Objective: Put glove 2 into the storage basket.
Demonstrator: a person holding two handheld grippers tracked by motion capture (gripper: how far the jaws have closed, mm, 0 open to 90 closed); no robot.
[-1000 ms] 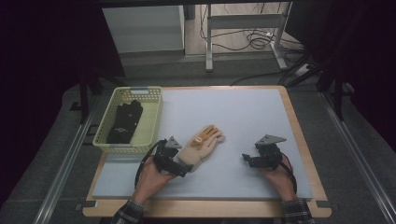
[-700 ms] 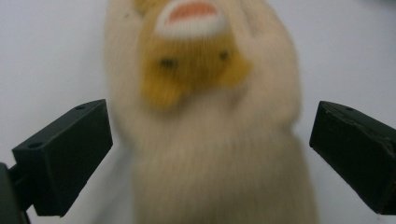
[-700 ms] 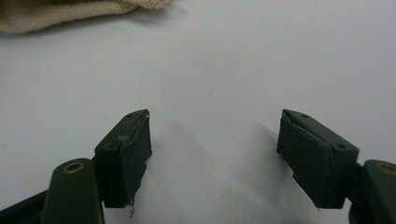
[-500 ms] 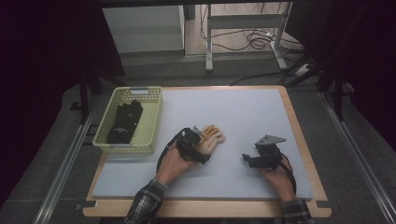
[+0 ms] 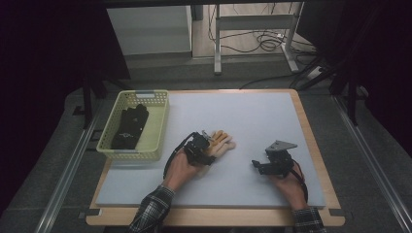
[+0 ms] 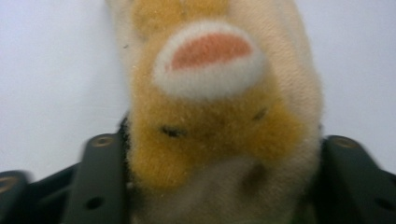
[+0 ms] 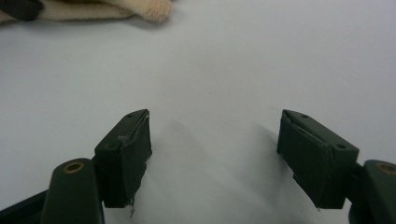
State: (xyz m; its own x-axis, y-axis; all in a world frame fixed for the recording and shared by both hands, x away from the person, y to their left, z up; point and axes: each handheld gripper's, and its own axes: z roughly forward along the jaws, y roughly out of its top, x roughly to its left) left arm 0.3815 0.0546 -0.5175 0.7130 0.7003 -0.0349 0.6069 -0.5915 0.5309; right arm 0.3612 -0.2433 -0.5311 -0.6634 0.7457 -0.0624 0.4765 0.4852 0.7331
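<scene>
A fuzzy beige and orange glove (image 5: pixel 224 144) with a pink paw pad lies on the white mat (image 5: pixel 252 121) near its middle. My left gripper (image 5: pixel 203 146) sits over the glove's near end. In the left gripper view the glove (image 6: pixel 210 93) bulges between the two black jaws, which have just been closing and now press on its sides around my left gripper (image 6: pixel 224 154). My right gripper (image 5: pixel 260 167) rests low on the mat to the right, apart from the glove. Its jaws stand open over bare mat in the right gripper view (image 7: pixel 215 126), with the glove (image 7: pixel 116 9) at the top left.
A yellow-green mesh basket (image 5: pixel 161 127) stands at the mat's left edge with a black glove (image 5: pixel 128 127) inside. The mat lies on a wooden board (image 5: pixel 318 160). Beyond the far edge are table legs and cables on the floor.
My left gripper has slid right from beside the glove onto its near end, and its jaws have closed onto the glove. The right hand has kept still.
</scene>
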